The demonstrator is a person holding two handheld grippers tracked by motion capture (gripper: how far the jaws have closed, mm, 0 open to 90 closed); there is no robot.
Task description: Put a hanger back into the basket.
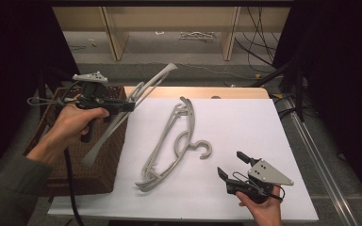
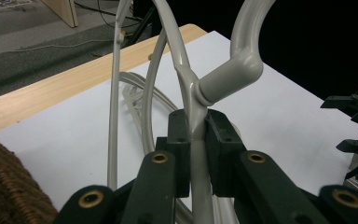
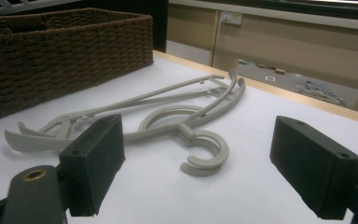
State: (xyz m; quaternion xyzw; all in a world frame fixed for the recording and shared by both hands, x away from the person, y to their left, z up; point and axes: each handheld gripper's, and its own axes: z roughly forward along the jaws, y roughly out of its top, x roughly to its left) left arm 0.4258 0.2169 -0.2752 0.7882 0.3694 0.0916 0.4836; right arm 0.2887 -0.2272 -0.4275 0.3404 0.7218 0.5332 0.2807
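My left gripper [image 1: 131, 106] is raised above the wicker basket [image 1: 101, 162] at the left and is shut on a grey plastic hanger [image 1: 143, 87] that slants from upper right to lower left. In the left gripper view the pads [image 2: 179, 140] pinch the held hanger [image 2: 192, 95] just below its hook neck. Two more grey hangers [image 1: 172, 141] lie stacked on the white tabletop [image 1: 245, 122], hook toward the right. My right gripper [image 1: 230, 163] rests near the front right, open, its jaws wide apart and pointing at the lying hangers [image 3: 168, 119] with nothing between them.
The brown wicker basket [image 3: 51, 51] stands at the table's left edge, partly under the held hanger. A wooden strip [image 1: 226, 92] borders the table's far side. Beyond it are floor, cables and shelf legs. Black curtains flank both sides.
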